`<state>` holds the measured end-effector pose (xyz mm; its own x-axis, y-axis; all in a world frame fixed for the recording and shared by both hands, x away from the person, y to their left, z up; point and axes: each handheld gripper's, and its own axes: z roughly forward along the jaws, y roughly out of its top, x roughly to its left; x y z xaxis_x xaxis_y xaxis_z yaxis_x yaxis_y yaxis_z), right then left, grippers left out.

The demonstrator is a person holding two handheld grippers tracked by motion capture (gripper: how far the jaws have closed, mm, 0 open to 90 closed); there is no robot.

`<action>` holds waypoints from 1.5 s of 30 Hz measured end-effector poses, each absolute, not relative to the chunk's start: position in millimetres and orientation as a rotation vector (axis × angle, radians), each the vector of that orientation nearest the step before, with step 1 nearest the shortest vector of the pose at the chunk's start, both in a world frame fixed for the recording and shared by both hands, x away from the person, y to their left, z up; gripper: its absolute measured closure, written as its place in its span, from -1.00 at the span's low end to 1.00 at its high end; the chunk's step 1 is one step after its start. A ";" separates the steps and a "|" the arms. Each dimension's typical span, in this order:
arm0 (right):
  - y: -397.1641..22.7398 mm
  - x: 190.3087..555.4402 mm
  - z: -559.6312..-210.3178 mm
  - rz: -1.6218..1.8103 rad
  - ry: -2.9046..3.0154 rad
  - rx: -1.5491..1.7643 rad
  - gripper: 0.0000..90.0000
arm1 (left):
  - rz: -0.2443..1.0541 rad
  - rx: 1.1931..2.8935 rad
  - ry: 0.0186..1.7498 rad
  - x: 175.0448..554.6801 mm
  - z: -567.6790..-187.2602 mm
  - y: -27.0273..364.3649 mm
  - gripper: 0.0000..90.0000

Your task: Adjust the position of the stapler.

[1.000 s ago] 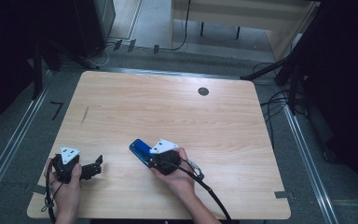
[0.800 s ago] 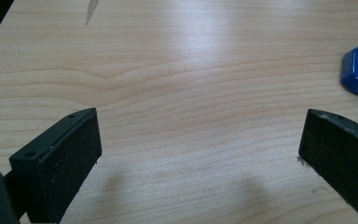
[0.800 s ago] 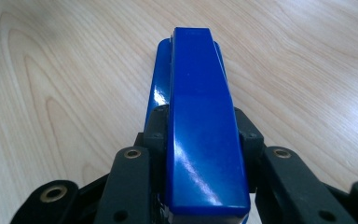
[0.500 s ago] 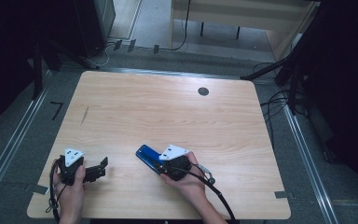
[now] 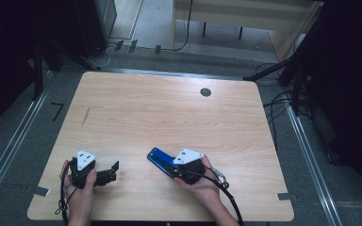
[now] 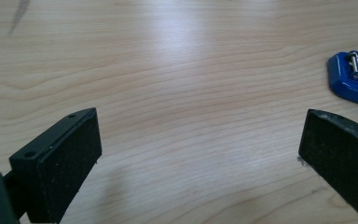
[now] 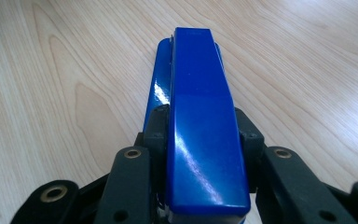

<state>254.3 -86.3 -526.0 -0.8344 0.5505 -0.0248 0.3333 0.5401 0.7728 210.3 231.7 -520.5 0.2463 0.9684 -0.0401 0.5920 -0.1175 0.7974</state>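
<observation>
Near the bench's [image 5: 169,108] six o'clock edge, our right gripper [image 5: 185,165] pinches the blue stapler [image 7: 200,126] between its fingers [image 7: 156,126]. At eight o'clock, our left gripper [image 5: 109,170] has its fingers [image 6: 70,158] spread wide, holding nothing.

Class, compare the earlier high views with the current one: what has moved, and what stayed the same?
The right tool, shut on the stapler, carried it rightward along the table's near edge. The left tool also shifted right. Unchanged: the grip on the stapler, and the left tool open and empty.
</observation>
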 end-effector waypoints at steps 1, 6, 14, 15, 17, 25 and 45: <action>-88.5 254.5 -526.6 1.185 2.516 0.747 0.49 | 0.662 1.810 1.426 211.1 -520.2 227.9 -1.00; -90.6 252.1 -525.1 1.200 2.507 0.739 0.27 | 0.622 1.824 1.392 215.0 -519.3 211.0 -1.00; -108.3 238.8 -507.7 1.325 2.466 0.748 0.02 | 0.601 1.830 1.333 221.5 -516.2 183.4 -1.00; -111.8 237.0 -506.2 1.347 2.457 0.760 0.03 | 0.601 1.830 1.333 221.5 -516.2 183.4 -0.99; -118.8 233.9 -503.9 1.376 2.431 0.775 0.02 | 0.588 1.857 1.298 222.3 -516.0 174.8 -0.72; -145.3 224.5 -503.0 1.481 2.373 0.815 0.20 | 0.531 1.879 1.234 227.1 -513.8 154.5 -0.15; -168.9 216.1 -525.2 1.438 2.395 1.012 1.00 | 0.304 1.974 1.086 232.0 -529.7 129.0 1.00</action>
<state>216.1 -168.9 -525.2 -0.7551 0.6273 0.1908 0.4632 0.3043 0.8324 232.0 129.0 -529.7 0.5950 0.7849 -0.1730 0.5804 -0.2708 0.7680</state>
